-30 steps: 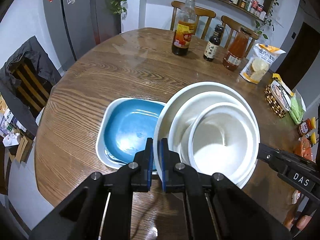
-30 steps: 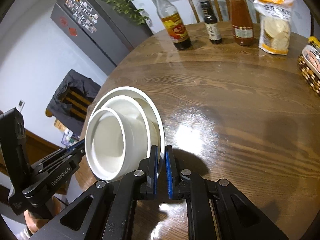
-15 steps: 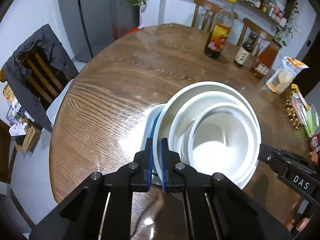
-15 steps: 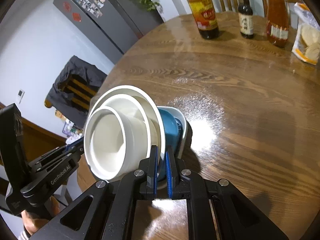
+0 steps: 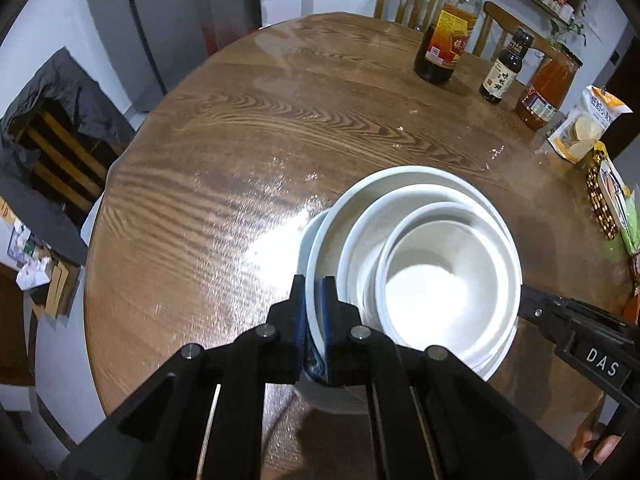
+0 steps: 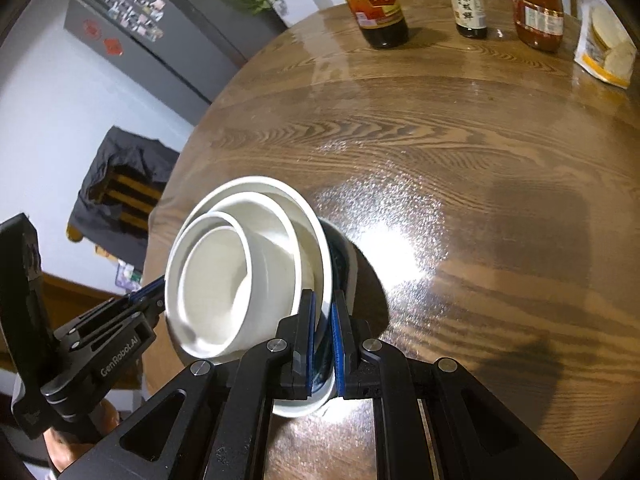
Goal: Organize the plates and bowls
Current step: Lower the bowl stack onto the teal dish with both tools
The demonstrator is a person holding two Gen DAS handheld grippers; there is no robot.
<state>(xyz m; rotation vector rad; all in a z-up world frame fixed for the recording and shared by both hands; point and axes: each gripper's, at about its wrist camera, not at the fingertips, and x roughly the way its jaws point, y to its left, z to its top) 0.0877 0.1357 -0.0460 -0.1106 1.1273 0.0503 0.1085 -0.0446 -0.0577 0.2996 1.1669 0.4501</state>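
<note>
A stack of white bowls (image 5: 432, 264) nests three deep; it also shows in the right wrist view (image 6: 240, 264). My left gripper (image 5: 314, 320) is shut on the left rim of the largest bowl. My right gripper (image 6: 322, 336) is shut on its opposite rim. The stack hangs directly over the blue square plate with a white rim (image 6: 342, 256), which rests on the round wooden table (image 5: 240, 160). Only slivers of the plate (image 5: 312, 364) show beneath the bowls. I cannot tell whether the stack touches the plate.
At the far side stand a large soy sauce bottle (image 5: 444, 36), a small dark bottle (image 5: 504, 68) and an orange sauce bottle (image 5: 548, 88). A cracker bag (image 5: 588, 124) and snack packs (image 5: 612, 200) lie at the right edge. Chairs stand behind and at left (image 5: 60, 140).
Both grippers have carried the bowl stack over the blue plate, which now is almost hidden beneath it. The stack sits lower toward the plate.
</note>
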